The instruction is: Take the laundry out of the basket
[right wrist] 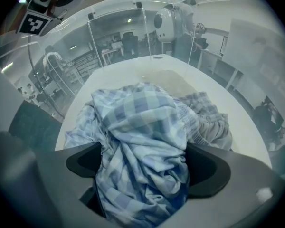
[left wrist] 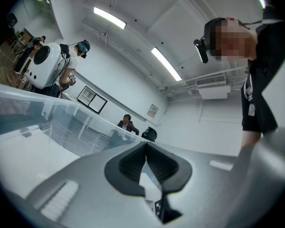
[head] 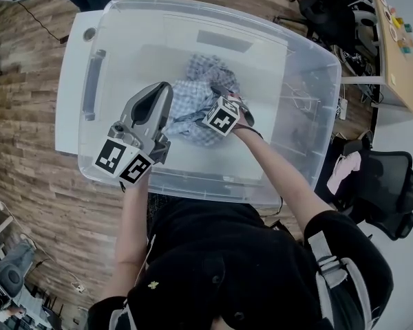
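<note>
A clear plastic basket (head: 310, 67) stands on a white table (head: 70, 67). Crumpled blue checked laundry (head: 190, 102) lies on its bottom, with a finer-patterned piece (head: 210, 67) behind it. My right gripper (head: 219, 96) reaches down into the basket. Its jaws stand wide, and the blue checked cloth (right wrist: 137, 122) is bunched between the black pads (right wrist: 206, 170) of the right gripper (right wrist: 145, 163). My left gripper (head: 158, 91) hovers over the basket's near left part, away from the laundry. In the left gripper view the left gripper (left wrist: 145, 148) points up at the ceiling, its pads together and nothing between them.
Wooden floor surrounds the table. Black office chairs (head: 392, 184) and a wooden desk (head: 396, 53) stand to the right. The basket's near wall (head: 213, 184) is close to my body. People and a white machine (left wrist: 42, 64) are in the room behind.
</note>
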The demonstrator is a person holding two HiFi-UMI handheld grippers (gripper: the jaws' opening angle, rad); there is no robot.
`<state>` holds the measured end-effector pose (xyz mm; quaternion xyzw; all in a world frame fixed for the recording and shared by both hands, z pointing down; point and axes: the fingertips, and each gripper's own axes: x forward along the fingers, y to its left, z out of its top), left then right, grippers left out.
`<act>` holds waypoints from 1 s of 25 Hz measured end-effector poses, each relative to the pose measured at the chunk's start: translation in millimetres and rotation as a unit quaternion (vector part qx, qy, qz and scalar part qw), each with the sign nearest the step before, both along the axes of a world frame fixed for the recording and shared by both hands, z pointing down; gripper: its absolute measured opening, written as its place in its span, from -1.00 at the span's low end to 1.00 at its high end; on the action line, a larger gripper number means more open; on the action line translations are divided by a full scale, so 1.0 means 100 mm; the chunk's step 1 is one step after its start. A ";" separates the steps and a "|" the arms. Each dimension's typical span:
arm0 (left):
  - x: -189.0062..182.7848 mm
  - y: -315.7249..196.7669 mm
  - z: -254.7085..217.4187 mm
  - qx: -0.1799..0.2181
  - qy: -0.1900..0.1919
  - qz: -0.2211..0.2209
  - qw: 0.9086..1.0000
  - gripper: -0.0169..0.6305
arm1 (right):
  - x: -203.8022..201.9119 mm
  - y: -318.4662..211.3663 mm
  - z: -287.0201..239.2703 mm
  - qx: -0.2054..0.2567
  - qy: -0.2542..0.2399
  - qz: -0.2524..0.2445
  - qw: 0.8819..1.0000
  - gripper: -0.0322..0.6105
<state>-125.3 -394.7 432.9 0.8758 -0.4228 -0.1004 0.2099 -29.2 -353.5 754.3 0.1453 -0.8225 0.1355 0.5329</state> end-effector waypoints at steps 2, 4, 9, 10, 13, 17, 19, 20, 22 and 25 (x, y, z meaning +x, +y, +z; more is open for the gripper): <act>0.00 0.00 0.00 0.001 -0.001 -0.001 1.000 -0.92 | -0.01 0.00 0.00 0.002 0.000 0.002 1.000 0.81; -0.01 0.00 0.00 0.002 -0.003 -0.002 1.000 -0.92 | -0.02 0.00 -0.01 0.001 0.003 0.003 1.000 0.71; -0.01 0.01 0.00 0.006 -0.007 -0.003 1.000 -0.92 | -0.08 0.00 -0.08 0.019 -0.001 -0.004 1.000 -0.14; -0.01 0.01 -0.01 0.007 -0.007 -0.004 1.000 -0.92 | -0.09 0.01 -0.09 0.025 -0.001 -0.008 1.000 -0.26; -0.01 0.02 -0.01 0.008 -0.008 -0.006 1.000 -0.92 | -0.09 0.02 -0.10 0.033 -0.002 -0.006 0.999 -0.43; -0.05 0.00 -0.03 0.013 -0.008 -0.013 1.000 -0.92 | -0.07 -0.02 -0.18 0.052 -0.012 0.008 0.999 -0.53; -0.07 0.00 -0.04 0.017 -0.008 -0.017 1.000 -0.92 | -0.06 -0.04 -0.23 0.060 -0.015 0.009 0.998 -0.55; -0.07 0.00 -0.04 0.018 -0.009 -0.018 1.000 -0.92 | -0.05 -0.04 -0.25 0.062 -0.016 0.009 0.998 -0.56; -0.07 0.01 -0.05 0.021 -0.011 -0.018 1.000 -0.92 | -0.03 -0.06 -0.31 0.066 -0.018 0.009 0.998 -0.57; -0.07 0.02 -0.06 0.024 -0.015 -0.019 0.999 -0.92 | -0.01 -0.10 -0.44 0.078 -0.025 0.015 0.997 -0.57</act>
